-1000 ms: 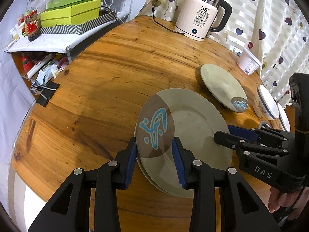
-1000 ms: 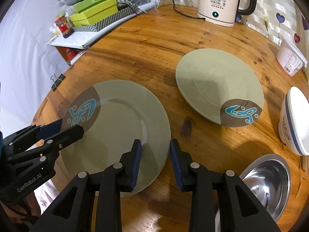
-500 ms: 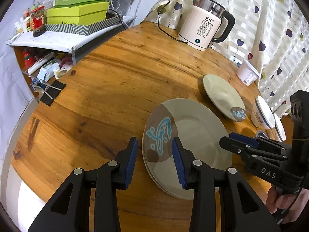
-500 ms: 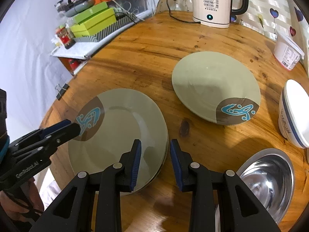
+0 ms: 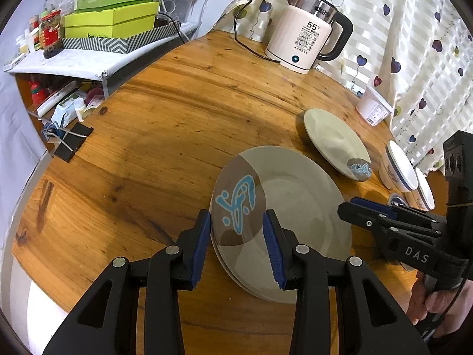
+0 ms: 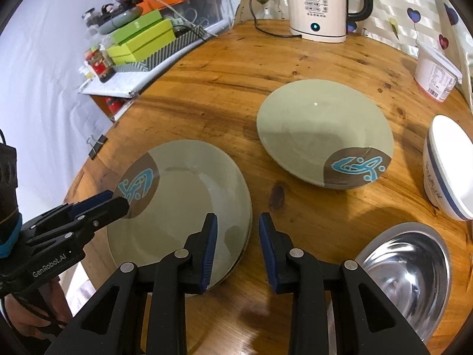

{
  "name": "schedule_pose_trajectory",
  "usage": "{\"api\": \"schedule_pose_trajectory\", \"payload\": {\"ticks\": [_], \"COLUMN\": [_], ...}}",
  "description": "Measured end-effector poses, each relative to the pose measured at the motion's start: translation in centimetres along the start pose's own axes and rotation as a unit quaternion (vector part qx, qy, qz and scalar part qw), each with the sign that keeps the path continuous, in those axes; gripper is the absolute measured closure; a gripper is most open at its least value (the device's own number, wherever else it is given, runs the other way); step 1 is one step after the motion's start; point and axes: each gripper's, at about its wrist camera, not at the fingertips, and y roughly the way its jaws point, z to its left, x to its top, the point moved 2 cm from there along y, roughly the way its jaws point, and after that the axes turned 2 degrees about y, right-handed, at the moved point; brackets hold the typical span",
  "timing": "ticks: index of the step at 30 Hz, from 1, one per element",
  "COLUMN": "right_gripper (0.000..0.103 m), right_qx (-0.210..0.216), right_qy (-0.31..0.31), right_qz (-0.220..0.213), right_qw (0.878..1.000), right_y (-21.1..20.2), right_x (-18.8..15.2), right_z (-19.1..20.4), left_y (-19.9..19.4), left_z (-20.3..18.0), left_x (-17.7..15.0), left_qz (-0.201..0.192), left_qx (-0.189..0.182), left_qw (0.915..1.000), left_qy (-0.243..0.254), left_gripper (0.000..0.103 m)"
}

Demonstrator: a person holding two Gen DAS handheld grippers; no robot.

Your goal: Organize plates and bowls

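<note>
Plate stack [image 5: 289, 222] — two or more green plates nested, sitting flat on the table [image 5: 165, 124] near its front edge, brown-and-blue motif turned toward the left. Left tongs [image 5: 236, 245] are hanging over the motif side of the stack, standing wide with nothing between them; right tongs [image 6: 238, 251] are hovering at the opposite rim, likewise wide and empty. Judgement: the pair are bracketing the stack from both sides, probably so it can be steadied or squared without tipping. Single plate [image 6: 325, 136] is lying apart, farther back toward the kettle [image 6: 322, 3], its motif facing the near right; it looks like the next piece to join the stack. Bowls are grouping on the right: a white bowl [image 6: 449, 165] with a blue band, tilted on its side, and a steel bowl [image 6: 408, 272] upright just in front of it — kept clear of the plates, apparently for sorting by kind. White tub [image 6: 437, 74] is standing at the far edge by the curtain. Boxes [image 5: 112, 20] are occupying the side shelf, off the table.
</note>
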Motion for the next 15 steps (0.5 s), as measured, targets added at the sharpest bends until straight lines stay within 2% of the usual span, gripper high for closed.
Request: {"api": "schedule_pose_trajectory", "payload": {"ticks": [15], "right_gripper": [0.074], "right_qx": [0.006], "right_qy": [0.038], "right_qz": [-0.039], "right_qw": [0.999], "right_y": [-3.5], "right_x": [0.5], "right_z": [-2.4], "left_y": [-1.4], "left_z": [0.9], "left_x": [1.8], "left_qz": [-0.024], "left_qx": [0.007], "left_qw": [0.9997], "left_qy": [-0.003], "left_gripper": [0.065]}}
